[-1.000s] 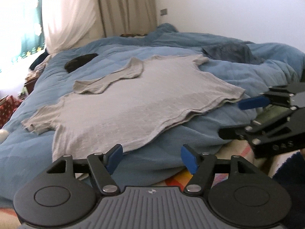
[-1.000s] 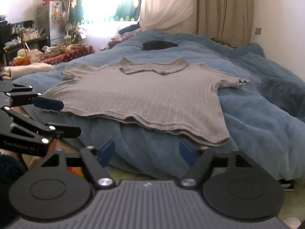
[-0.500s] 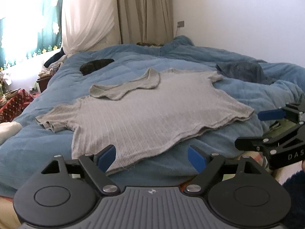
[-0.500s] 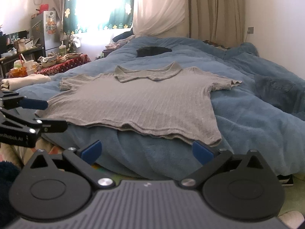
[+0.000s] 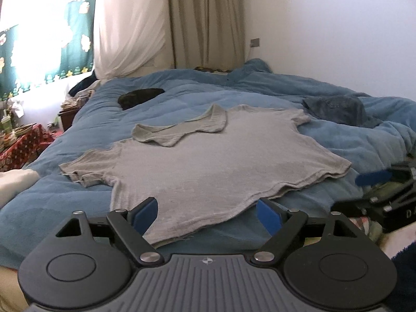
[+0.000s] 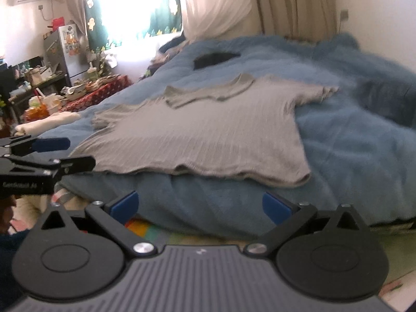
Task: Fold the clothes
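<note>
A grey short-sleeved T-shirt (image 5: 208,161) (image 6: 208,130) lies flat on the blue duvet (image 5: 65,195) (image 6: 364,161), its hem toward me. A smaller grey piece (image 5: 182,130) (image 6: 208,92) lies folded across its collar end. My left gripper (image 5: 208,214) stands open in front of the hem's left half, nothing between its blue pads. My right gripper (image 6: 200,206) is open too, wide, short of the bed's near edge below the hem; nothing is in it. Each gripper shows at the side of the other's view: the right gripper (image 5: 374,182), the left gripper (image 6: 52,148).
A dark blue garment (image 5: 338,109) lies crumpled on the duvet right of the shirt, a black item (image 5: 140,97) beyond it. A cluttered side table with a red cloth (image 6: 98,95), a fridge (image 6: 62,49) and a white folded cloth (image 6: 46,123) stand left of the bed. Curtains hang behind.
Both grippers opened wider. The left one rose a little and levelled out, so more of the wall and curtain shows. The right view has tilted by a roll. The shirt lies as before.
</note>
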